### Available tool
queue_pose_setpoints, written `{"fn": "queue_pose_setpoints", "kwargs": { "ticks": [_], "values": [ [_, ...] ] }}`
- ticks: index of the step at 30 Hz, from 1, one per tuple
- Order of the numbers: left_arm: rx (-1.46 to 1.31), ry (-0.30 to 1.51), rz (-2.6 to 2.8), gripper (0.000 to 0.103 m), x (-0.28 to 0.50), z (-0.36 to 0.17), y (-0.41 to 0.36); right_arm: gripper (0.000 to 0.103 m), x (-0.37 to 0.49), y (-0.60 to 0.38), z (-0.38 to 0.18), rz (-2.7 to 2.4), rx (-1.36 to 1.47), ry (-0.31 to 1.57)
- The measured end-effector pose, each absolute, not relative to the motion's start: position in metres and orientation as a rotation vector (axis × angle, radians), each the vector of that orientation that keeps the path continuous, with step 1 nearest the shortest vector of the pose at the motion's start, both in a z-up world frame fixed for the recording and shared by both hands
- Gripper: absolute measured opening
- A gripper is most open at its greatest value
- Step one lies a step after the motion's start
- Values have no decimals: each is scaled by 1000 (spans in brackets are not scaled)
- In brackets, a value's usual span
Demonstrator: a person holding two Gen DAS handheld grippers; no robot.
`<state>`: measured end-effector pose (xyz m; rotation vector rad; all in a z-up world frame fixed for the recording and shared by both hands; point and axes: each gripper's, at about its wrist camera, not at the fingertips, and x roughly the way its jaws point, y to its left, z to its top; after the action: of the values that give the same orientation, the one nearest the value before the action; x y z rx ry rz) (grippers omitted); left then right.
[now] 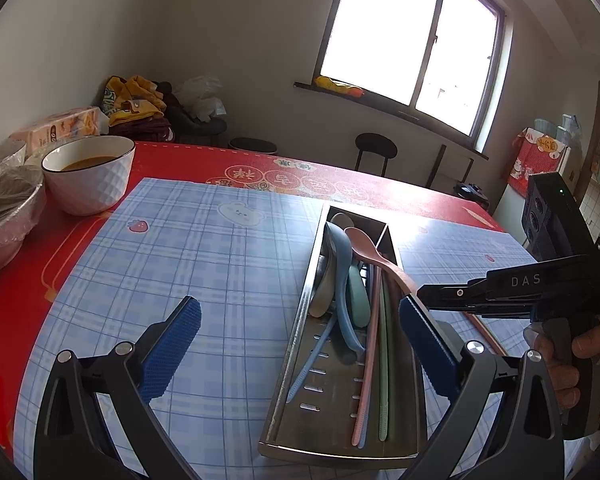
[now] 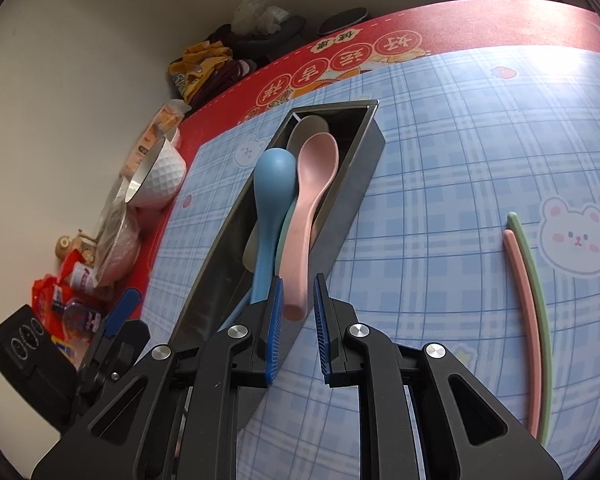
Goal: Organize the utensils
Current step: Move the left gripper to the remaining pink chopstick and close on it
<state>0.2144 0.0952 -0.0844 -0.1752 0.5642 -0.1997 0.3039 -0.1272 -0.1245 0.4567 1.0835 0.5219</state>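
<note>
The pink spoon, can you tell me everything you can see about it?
The pink spoon looks like smooth matte plastic, with an oval bowl and a long handle. Its bowl points toward the far end of the metal tray, lying on top of the blue spoon and a green one. The handle end sits between the blue pads of the right gripper, which looks closed on it. From the left wrist view it slants up out of the tray.
</note>
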Motion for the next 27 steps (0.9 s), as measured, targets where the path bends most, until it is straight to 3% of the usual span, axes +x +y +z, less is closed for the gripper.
{"fn": "queue_pose_setpoints", "kwargs": {
  "ticks": [5,14,27],
  "values": [
    [-193,548,-182,97,213,-82,100,8,299,-113,-114,568,417,1053],
    [-208,549,-175,97,214,-81,105,8,302,-90,-97,581,351,1004],
    [-139,490,-211,96,204,-75,87,10,250,-215,-100,306,212,854]
  ]
}}
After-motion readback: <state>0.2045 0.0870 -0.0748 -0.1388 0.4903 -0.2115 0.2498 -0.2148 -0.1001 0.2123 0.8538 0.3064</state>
